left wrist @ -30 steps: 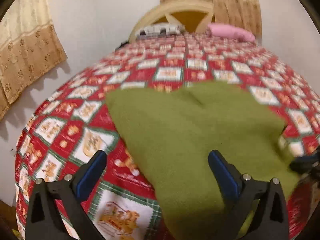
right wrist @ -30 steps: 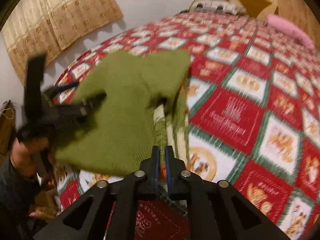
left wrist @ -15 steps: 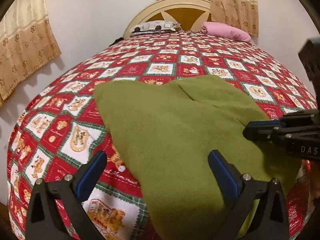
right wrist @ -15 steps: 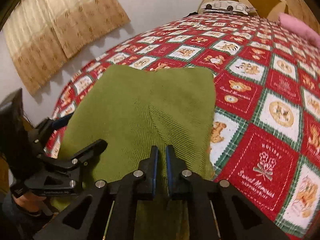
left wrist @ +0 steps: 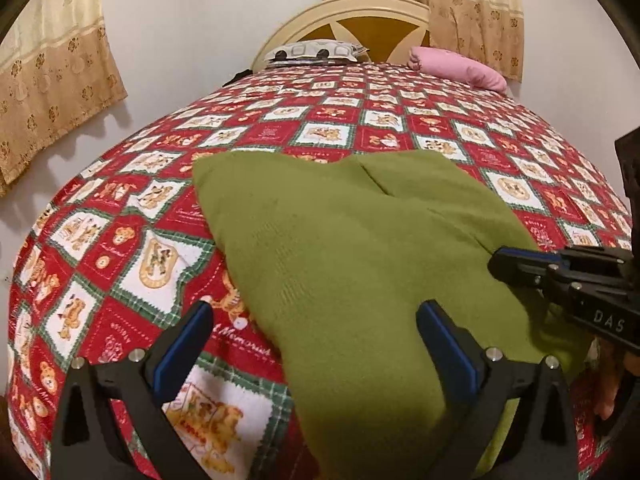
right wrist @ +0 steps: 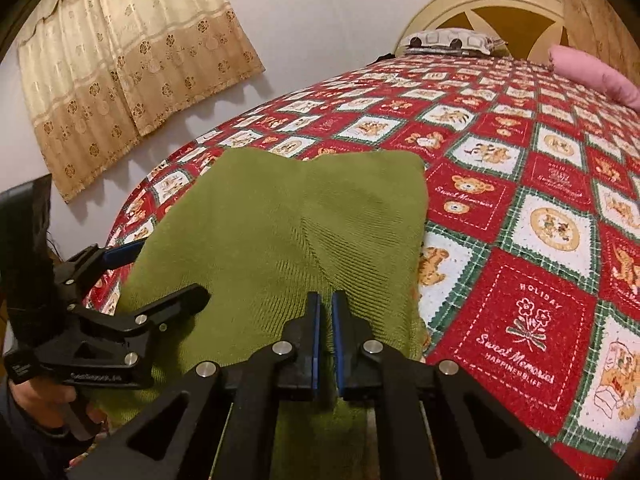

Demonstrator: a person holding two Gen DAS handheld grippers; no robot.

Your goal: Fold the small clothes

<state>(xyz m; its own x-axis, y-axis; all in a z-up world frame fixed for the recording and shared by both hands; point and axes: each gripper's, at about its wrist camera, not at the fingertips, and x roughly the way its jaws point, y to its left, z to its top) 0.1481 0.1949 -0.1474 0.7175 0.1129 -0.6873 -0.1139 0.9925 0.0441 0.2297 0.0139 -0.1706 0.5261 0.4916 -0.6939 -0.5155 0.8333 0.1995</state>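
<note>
Left wrist view: left gripper [left wrist: 316, 336] has its jaws wide apart, pinching nothing; the green knit garment [left wrist: 360, 264] lies under and between them.
Right wrist view: right gripper [right wrist: 326, 320] has its jaws almost together on a fold of the garment's near edge.
Garment: spread on the red patterned bedspread [right wrist: 520, 208] ahead of both jaws; its near hem is hidden behind the gripper bodies.
Hand: only part of the person's hand [right wrist: 36, 396] shows, at the frame edge.
</note>
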